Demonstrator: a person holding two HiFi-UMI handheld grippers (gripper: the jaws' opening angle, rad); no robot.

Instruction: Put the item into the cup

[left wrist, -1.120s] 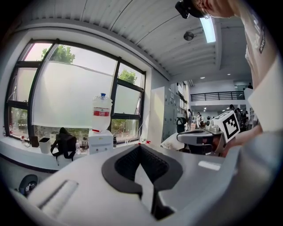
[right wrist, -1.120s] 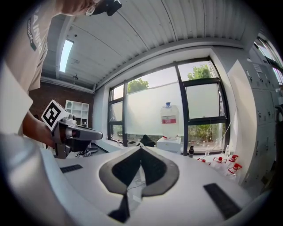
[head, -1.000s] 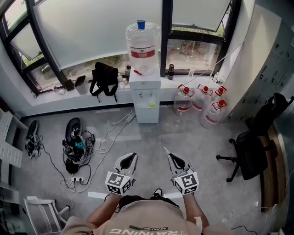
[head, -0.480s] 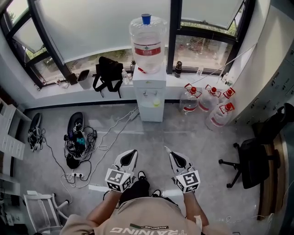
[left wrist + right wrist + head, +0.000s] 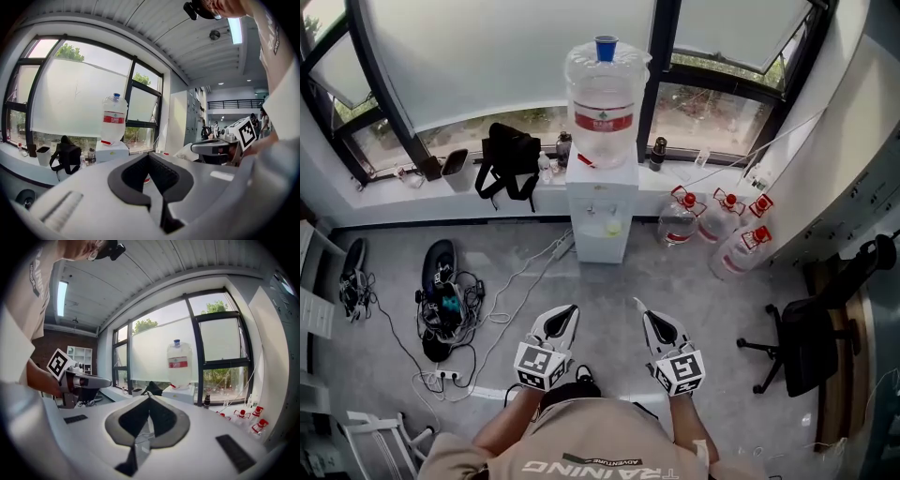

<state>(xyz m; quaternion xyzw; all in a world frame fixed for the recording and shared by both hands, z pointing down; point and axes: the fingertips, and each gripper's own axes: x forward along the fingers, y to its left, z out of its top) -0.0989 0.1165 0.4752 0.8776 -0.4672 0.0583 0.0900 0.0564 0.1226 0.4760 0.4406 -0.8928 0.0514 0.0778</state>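
Note:
I hold both grippers level in front of my body, above a grey floor [image 5: 609, 291]. The left gripper [image 5: 572, 308] is shut with nothing between its jaws; in the left gripper view its tips [image 5: 149, 155] meet. The right gripper [image 5: 636, 302] is shut and empty too, its tips [image 5: 149, 396] closed in the right gripper view. Both point toward a white water dispenser [image 5: 602, 202] carrying a large clear bottle [image 5: 606, 98], about a stride or two ahead. A dark bottle [image 5: 657, 153] and a small dark container [image 5: 455, 167] stand on the windowsill.
Three water jugs [image 5: 712, 225] with red caps lie right of the dispenser. An office chair [image 5: 806, 342] stands at the far right. Tangled cables and gear [image 5: 441, 300] lie on the floor at left. A black bag [image 5: 509, 159] rests on the sill.
The head view has shifted, so the dispenser sits a little lower and more to the right. Both grippers keep the same pose and stay shut.

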